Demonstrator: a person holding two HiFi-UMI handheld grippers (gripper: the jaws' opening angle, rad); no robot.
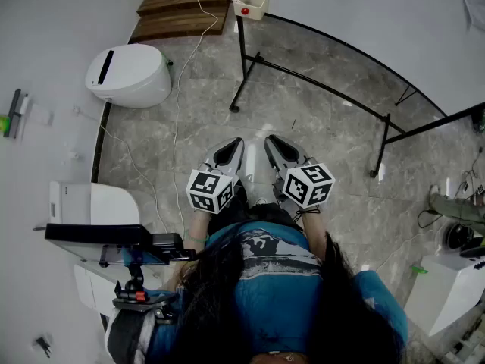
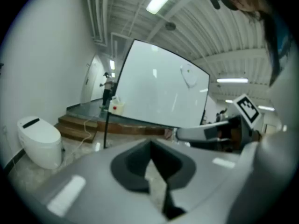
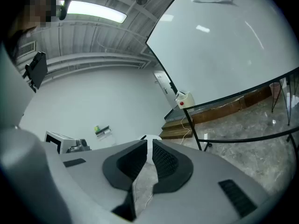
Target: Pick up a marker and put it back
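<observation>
No marker is clearly visible. A small holder [image 1: 14,112] with a green and a dark item hangs on the left wall, also seen in the right gripper view as the wall holder [image 3: 102,130]. A cream box [image 1: 250,2] with a red spot sits at the corner of the whiteboard [image 3: 224,50]. Both grippers are held side by side above the floor in front of the person. My left gripper [image 1: 236,145] is shut with nothing in it. My right gripper [image 1: 270,141] is also shut and empty, its jaws pointing towards the whiteboard stand.
The whiteboard's black stand [image 1: 242,59] and its floor bars [image 1: 326,86] cross the floor ahead. A white rounded appliance [image 1: 127,74] sits at the left, wooden steps [image 1: 182,10] beyond it. A cable [image 1: 178,112] trails over the tiles. A tripod with a screen [image 1: 98,237] stands near left.
</observation>
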